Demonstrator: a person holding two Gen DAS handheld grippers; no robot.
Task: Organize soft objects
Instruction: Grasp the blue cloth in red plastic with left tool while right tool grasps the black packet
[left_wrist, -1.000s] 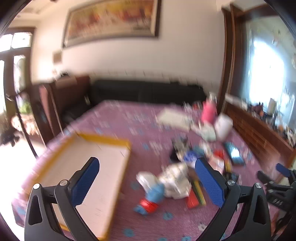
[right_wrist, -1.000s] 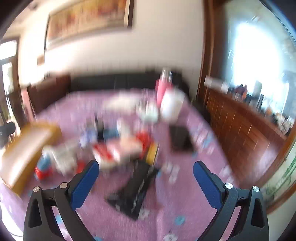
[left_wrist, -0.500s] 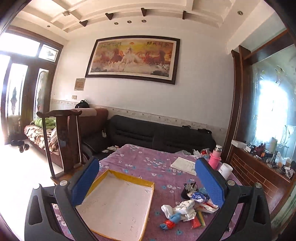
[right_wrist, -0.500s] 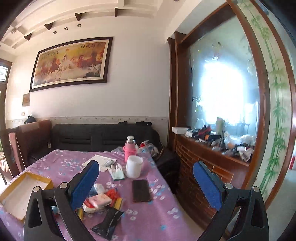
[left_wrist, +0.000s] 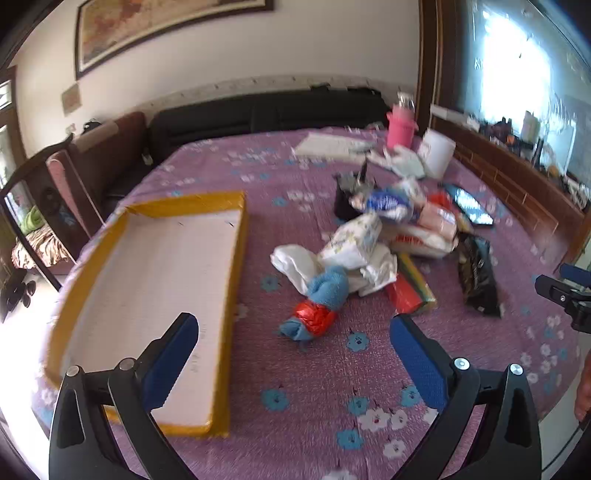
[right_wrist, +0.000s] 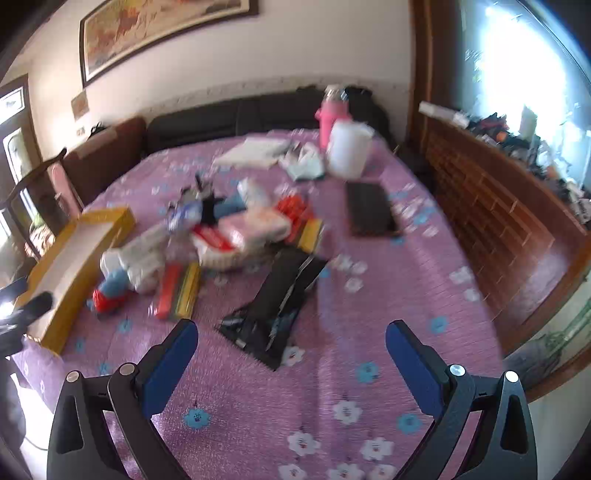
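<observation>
A heap of soft packs and cloths lies mid-table: a blue towel roll with a red band (left_wrist: 319, 301), white cloth (left_wrist: 295, 264), a white tissue pack (left_wrist: 352, 240), a pink pack (left_wrist: 437, 218) and a blue-white pack (left_wrist: 388, 203). An empty yellow-rimmed tray (left_wrist: 155, 288) sits left of the heap. My left gripper (left_wrist: 293, 349) hovers open above the cloth, just short of the towel roll. My right gripper (right_wrist: 291, 349) hangs open over a black foil bag (right_wrist: 277, 306); the heap (right_wrist: 236, 232) and the tray (right_wrist: 70, 262) lie to its left.
A purple flowered cloth (left_wrist: 332, 406) covers the table. A pink flask (left_wrist: 400, 123), a white jug (left_wrist: 437, 153), papers (left_wrist: 328, 146), a black tablet (right_wrist: 369, 214) and a red-yellow packet (left_wrist: 410, 288) also lie on it. A dark sofa (left_wrist: 258, 114) stands behind, a wooden ledge (right_wrist: 498, 206) to the right.
Both cameras have tipped back down from the wall and ceiling toward the table. Both grippers stay open and hold nothing.
</observation>
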